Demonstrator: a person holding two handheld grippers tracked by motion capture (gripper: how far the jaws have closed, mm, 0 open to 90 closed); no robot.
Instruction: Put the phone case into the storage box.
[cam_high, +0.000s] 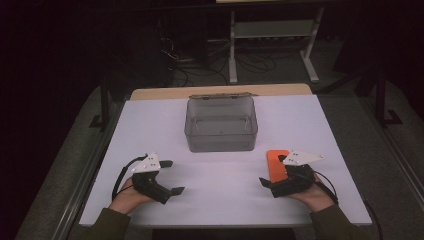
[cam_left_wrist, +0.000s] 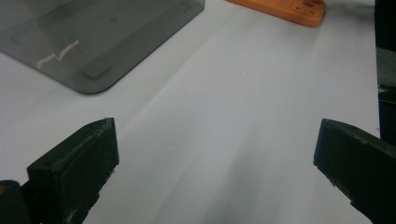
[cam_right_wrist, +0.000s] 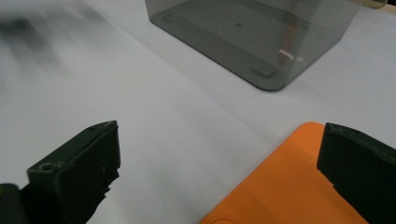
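The right gripper (cam_right_wrist: 219, 172) stands with jaws wide apart, gripping nothing; the orange phone case (cam_right_wrist: 289, 186) lies flat on the desk (cam_right_wrist: 154, 116), apparently under its right jaw. The left gripper (cam_left_wrist: 215, 172) gapes equally wide, bare desk between its jaws.

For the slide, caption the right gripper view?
Open right tool over a white table, one jaw above an orange phone case, grey clear box beyond.
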